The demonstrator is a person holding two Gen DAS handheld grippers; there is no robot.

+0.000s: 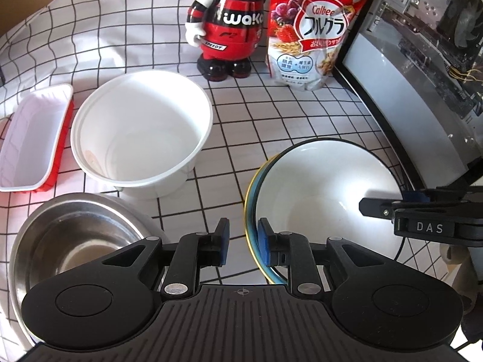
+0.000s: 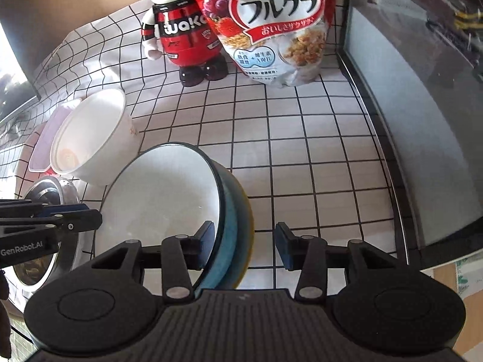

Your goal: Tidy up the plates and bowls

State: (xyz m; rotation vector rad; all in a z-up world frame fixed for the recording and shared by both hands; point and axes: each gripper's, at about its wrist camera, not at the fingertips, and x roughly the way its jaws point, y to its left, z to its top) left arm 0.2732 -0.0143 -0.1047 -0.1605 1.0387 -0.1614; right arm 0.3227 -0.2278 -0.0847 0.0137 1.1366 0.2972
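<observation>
A white-lined bowl [image 1: 326, 199] with a dark rim and a blue and yellow outside sits on the checked surface [image 1: 271, 120], near and to the right. The left gripper [image 1: 243, 242] straddles its left rim, one pad inside and one outside, with gaps showing, so the jaws are parted and not pressing. The right gripper [image 2: 245, 246] stands the same way over the bowl's right wall, its jaws apart and clear of the wall. Just left of the bowl lies a steel bowl [image 1: 75, 241], and beyond that a white plastic tub [image 1: 142, 129] stands upright. A red-sided tray [image 1: 33, 138] lies at the far left, perhaps touching the tub; the angle leaves that unclear. At the back stand a red and black figurine [image 1: 229, 30] and a cereal bag [image 1: 314, 30], side by side.
</observation>
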